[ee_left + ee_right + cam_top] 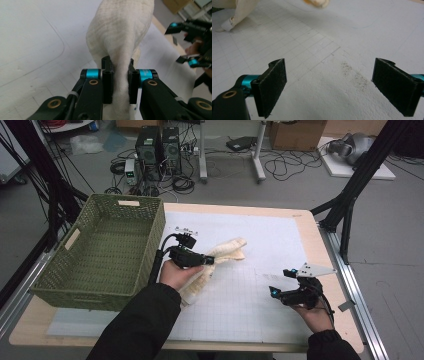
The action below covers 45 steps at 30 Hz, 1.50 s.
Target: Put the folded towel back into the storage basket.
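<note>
Left gripper (209, 260) at frame centre, jaws clenched on cream cloth (227, 251), right gripper (280, 282) lower right, level, jaws released over the table (310, 235)

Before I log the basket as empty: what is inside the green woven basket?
The green woven basket shows bare woven floor and walls, nothing lying in it. The strip of floor behind its near wall is hidden. The cream cloth lies outside on the white mat, clamped by the left gripper.
</note>
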{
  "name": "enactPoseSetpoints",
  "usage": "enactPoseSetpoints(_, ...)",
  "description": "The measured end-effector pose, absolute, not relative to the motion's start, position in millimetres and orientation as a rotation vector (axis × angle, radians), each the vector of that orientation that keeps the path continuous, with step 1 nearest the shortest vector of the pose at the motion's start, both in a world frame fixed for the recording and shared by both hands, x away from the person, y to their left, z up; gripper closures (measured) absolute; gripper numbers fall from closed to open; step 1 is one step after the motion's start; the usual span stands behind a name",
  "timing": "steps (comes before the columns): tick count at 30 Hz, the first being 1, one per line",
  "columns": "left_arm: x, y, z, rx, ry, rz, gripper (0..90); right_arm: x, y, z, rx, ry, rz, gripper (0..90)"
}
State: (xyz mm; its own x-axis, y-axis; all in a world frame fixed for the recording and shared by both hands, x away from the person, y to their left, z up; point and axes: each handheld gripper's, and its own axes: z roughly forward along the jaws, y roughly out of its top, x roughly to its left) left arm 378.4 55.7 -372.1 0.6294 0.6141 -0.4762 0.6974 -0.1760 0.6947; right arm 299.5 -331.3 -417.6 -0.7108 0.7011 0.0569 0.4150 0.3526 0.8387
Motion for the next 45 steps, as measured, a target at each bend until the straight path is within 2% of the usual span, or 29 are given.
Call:
enactPoseSetpoints(3, 379, 63, -368, 1.789, 1.087, -0.147, 80.1, 299, -331, -417, 0.980, 2.304, 1.296, 11.7)
enactPoseSetpoints(8, 374, 73, -351, 1.687, 1.094, -0.134, 80.2, 300, -330, -417, 0.974, 2.308, 1.292, 11.7)
enactPoseSetpoints(14, 371, 86, -337, 1.676, 1.107, -0.080, 80.2, 300, -329, -417, 0.966, 2.308, 1.293, 11.7)
enactPoseSetpoints(24, 369, 113, -311, 1.648, 1.097, -0.083, 80.1, 302, -328, -418, 0.963, 2.312, 1.287, 11.7)
enactPoseSetpoints(45, 370, 206, -283, 1.482, 1.216, -0.035, 80.1, 306, -322, -420, 0.959, 2.330, 1.270, 11.7)
